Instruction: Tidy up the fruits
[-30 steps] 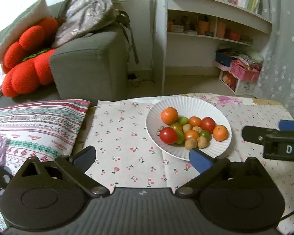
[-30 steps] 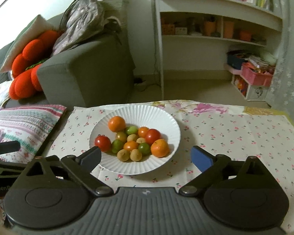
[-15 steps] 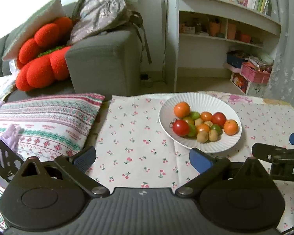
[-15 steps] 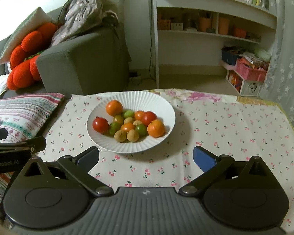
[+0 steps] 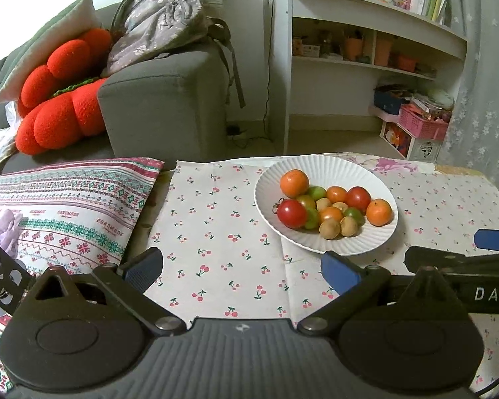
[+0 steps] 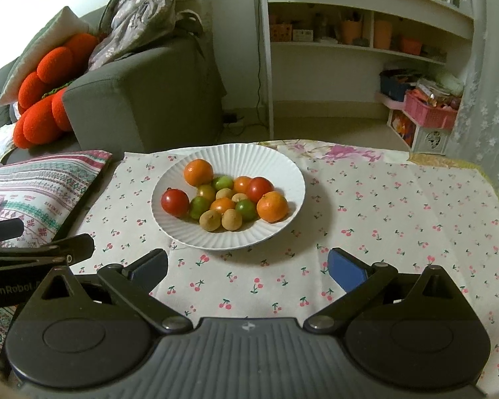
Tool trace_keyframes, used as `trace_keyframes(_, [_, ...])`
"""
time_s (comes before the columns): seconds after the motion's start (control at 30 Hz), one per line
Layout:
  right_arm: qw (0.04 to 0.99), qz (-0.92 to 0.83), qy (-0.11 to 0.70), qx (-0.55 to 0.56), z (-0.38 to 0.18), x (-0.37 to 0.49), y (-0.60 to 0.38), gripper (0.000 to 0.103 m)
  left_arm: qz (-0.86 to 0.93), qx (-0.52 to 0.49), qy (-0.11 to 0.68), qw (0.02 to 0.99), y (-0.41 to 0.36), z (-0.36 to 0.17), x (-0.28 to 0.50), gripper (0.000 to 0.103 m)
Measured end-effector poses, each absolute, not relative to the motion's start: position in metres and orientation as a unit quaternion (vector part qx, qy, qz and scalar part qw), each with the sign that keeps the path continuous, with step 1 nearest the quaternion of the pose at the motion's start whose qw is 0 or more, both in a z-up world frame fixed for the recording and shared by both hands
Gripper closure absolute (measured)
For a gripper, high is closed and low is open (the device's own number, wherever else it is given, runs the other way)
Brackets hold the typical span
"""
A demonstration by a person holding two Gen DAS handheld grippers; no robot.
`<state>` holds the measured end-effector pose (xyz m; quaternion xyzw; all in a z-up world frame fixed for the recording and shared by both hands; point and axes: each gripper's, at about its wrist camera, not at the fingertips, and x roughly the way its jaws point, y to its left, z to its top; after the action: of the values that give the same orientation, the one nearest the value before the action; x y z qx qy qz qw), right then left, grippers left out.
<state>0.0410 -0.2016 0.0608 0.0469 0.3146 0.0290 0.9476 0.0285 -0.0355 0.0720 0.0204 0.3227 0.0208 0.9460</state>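
Facing the plate (image 6: 292,179) of fruit (image 6: 224,198) | right gripper (image 6: 248,267): jaws spread, empty, fruit at 12 o'clock, judged nearer | left gripper (image 5: 241,267): jaws spread, empty, plate at 1 o'clock

Not much readable here tbh: the right gripper (image 5: 482,294), poking in beside the white plate (image 5: 329,166), has white letters "DAS" on its black side, cut off at the frame edge. The left gripper (image 6: 20,279), left of that plate, reads "GenRobot". The striped cushion (image 5: 60,206) has small repeated red lettering, too tiny to be sure of.
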Motion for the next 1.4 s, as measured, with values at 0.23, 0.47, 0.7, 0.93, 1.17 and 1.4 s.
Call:
trace_keyframes(0.23, [0.947, 0.035, 0.317, 0.046, 0.061, 0.04, -0.201, 0.001, 0.022, 0.019, 0.328, 0.944, -0.036, 0.069, 0.03, 0.009])
trace_keyframes(0.47, [0.947, 0.032, 0.317, 0.043, 0.061, 0.039, -0.201, 0.001, 0.024, 0.024, 0.326, 0.945, -0.038, 0.068, 0.03, 0.009])
trace_keyframes(0.7, [0.947, 0.031, 0.317, 0.04, 0.061, 0.04, -0.2, 0.001, 0.027, 0.024, 0.328, 0.944, -0.038, 0.067, 0.032, 0.009])
trace_keyframes(0.93, [0.949, 0.028, 0.314, 0.031, 0.06, 0.04, -0.199, 0.001, 0.025, 0.022, 0.331, 0.943, -0.037, 0.064, 0.034, 0.01])
trace_keyframes(1.17, [0.949, 0.024, 0.312, 0.025, 0.059, 0.04, -0.198, 0.001, 0.025, 0.022, 0.332, 0.943, -0.037, 0.063, 0.034, 0.01])
trace_keyframes(1.4, [0.95, 0.019, 0.312, 0.018, 0.058, 0.04, -0.197, 0.001, 0.026, 0.022, 0.335, 0.942, -0.037, 0.061, 0.035, 0.01])
